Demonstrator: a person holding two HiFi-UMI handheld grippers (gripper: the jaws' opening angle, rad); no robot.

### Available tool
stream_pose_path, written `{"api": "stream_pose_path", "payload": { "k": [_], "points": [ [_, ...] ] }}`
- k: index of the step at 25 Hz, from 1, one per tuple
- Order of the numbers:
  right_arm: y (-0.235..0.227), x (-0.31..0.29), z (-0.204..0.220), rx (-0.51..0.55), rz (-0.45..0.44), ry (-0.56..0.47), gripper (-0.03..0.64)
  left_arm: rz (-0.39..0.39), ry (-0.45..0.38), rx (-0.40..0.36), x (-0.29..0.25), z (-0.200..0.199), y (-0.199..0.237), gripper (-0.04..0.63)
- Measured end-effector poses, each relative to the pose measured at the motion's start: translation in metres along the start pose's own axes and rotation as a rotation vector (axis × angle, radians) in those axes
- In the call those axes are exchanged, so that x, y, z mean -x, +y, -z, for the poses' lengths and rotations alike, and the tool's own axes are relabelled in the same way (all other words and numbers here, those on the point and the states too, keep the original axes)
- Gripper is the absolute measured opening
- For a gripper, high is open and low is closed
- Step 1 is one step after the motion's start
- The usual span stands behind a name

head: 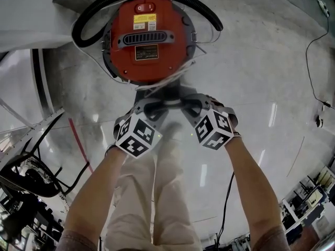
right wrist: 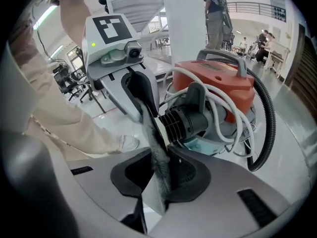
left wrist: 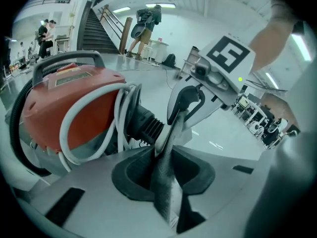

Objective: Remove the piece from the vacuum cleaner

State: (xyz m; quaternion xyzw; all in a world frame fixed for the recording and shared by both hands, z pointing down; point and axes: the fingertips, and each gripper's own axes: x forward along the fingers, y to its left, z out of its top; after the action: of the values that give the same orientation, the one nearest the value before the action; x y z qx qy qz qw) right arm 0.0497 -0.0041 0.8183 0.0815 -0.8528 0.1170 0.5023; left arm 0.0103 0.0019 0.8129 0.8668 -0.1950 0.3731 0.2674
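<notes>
Bare forearms (head: pixel 99 192) bring both tongs up to a round red vacuum cleaner (head: pixel 149 41).
Head view: its yellow label (head: pixel 145 21) and black label (head: pixel 146 52) are too small to read. Left gripper view: the left tongs (left wrist: pixel 162 144), almost shut, pinch the black ribbed hose connector (left wrist: pixel 146 123) plugged into the vacuum's front. Right gripper view: the right tongs (right wrist: pixel 161 128) pinch it too.

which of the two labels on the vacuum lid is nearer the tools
The dark label, on the near side of the vent grille; the yellow label lies beyond it.

Red canister vacuum cleaner (head: pixel 145 61) upright; black ribbed piece (right wrist: pixel 190 119) (hose connector) seated in front port.
</notes>
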Motion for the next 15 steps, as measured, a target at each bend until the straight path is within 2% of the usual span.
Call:
{"api": "stream_pose_path", "payload": {
  "k": [2,9,13,15],
  "points": [
    [0.003,0.0,0.001,-0.027,0.001,-0.003,0.052,-0.006,0.002,0.012,0.001,0.002,-0.001,0.069],
    [0.009,0.001,0.003,-0.099,0.03,-0.015,0.038,-0.015,0.017,0.006,0.003,0.003,-0.002,0.06],
    [0.042,-0.002,0.019,-0.051,-0.051,0.042,0.034,0.039,0.075,-0.024,0.002,0.024,-0.031,0.051],
    [0.056,-0.003,0.027,-0.038,-0.055,0.057,0.034,0.05,0.083,-0.011,0.0,0.036,-0.046,0.049]
  ]
}}
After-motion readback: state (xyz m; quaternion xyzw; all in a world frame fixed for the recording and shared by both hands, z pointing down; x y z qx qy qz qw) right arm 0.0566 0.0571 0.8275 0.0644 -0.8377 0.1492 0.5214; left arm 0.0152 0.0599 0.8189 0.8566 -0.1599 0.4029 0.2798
